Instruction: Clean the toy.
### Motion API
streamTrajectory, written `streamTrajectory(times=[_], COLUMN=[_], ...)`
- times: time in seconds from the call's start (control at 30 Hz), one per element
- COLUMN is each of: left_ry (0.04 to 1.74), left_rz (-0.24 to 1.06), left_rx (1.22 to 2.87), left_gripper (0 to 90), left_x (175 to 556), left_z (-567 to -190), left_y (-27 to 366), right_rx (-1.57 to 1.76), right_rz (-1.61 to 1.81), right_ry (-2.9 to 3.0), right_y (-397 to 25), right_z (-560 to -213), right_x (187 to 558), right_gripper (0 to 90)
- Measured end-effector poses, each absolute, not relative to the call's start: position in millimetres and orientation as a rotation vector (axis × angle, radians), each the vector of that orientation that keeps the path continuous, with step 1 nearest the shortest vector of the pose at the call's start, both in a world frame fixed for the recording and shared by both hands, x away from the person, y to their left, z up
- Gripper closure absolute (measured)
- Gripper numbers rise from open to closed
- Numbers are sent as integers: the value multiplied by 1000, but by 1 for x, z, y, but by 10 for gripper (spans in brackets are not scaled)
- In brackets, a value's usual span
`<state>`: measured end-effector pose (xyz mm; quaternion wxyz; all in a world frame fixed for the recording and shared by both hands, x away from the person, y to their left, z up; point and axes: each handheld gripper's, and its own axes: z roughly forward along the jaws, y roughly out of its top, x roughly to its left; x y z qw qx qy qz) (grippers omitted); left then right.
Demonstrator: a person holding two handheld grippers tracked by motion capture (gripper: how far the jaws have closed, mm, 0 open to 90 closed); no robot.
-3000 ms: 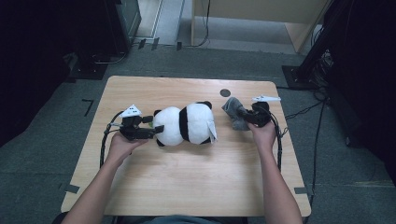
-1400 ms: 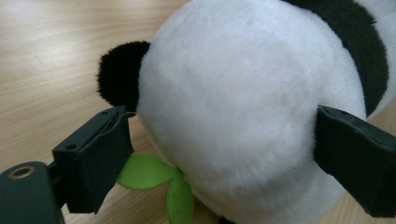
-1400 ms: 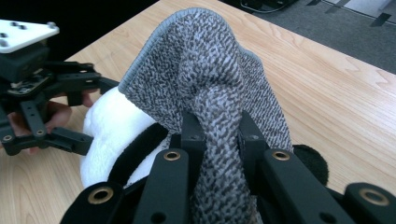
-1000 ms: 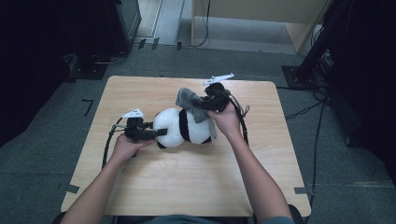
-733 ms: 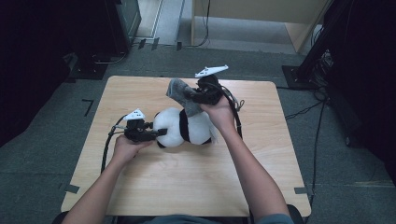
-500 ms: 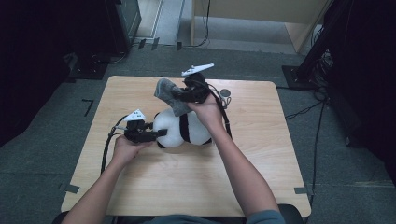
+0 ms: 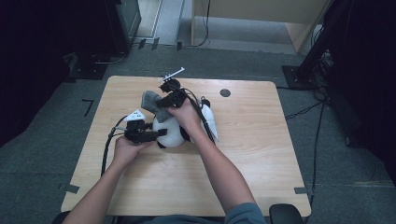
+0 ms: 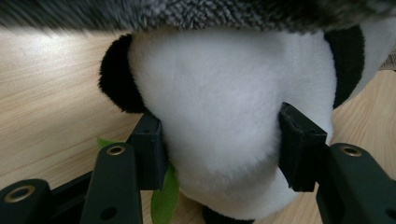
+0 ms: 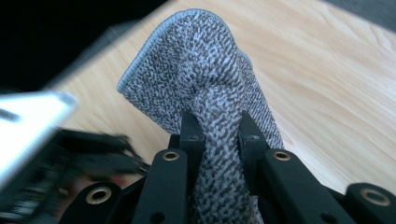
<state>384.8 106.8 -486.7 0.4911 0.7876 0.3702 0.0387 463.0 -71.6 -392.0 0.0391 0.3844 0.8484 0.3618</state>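
Note:
A black and white panda plush (image 7: 173,131) lies on the wooden table (image 7: 261,154). My left gripper (image 7: 158,135) is shut on its white head (image 8: 219,116), one jaw pressed into each side. A green leaf (image 8: 164,200) pokes out under the plush. My right gripper (image 7: 163,103) is shut on a grey woven cloth (image 7: 152,103), bunched between its jaws (image 9: 217,107). It holds that cloth above the plush's left end, and the cloth's edge (image 8: 196,11) hangs just over the head.
A small dark round hole (image 7: 225,92) sits in the table near its far edge. Cables trail from both grippers across the table. Dark equipment and stands surround the table on the grey floor.
My right gripper has carried the grey cloth from the table's right side leftward over the plush to above its head. The left gripper has kept its hold on the plush.

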Motion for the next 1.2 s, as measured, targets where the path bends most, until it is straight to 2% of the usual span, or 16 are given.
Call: streamTrajectory(times=[0.27,0.37,0.67,0.87,0.97,1.2], left_ry=[902,909,910,920,923,939], left_rz=[96,91,100,97,96,89], left_rx=[1909,1901,1897,1895,1890,1889], left_gripper=[462,461,459,458,459,467], left_x=[385,385,385,384,384,385], left_z=[-487,-488,-488,-488,-488,-488], left_y=[106,107,107,107,106,106], right_rx=[1211,1295,1203,1199,1193,1198], right_rz=[1031,1137,1205,1085,972,915], right_ry=[2600,2544,2577,2650,2668,2629], right_y=[-87,-91,-67,-49,-52,-74], right_z=[-399,-390,-371,-388,-398,-396], right_x=[472,470,464,464,467,473], right_gripper=[781,792,790,787,784,787])
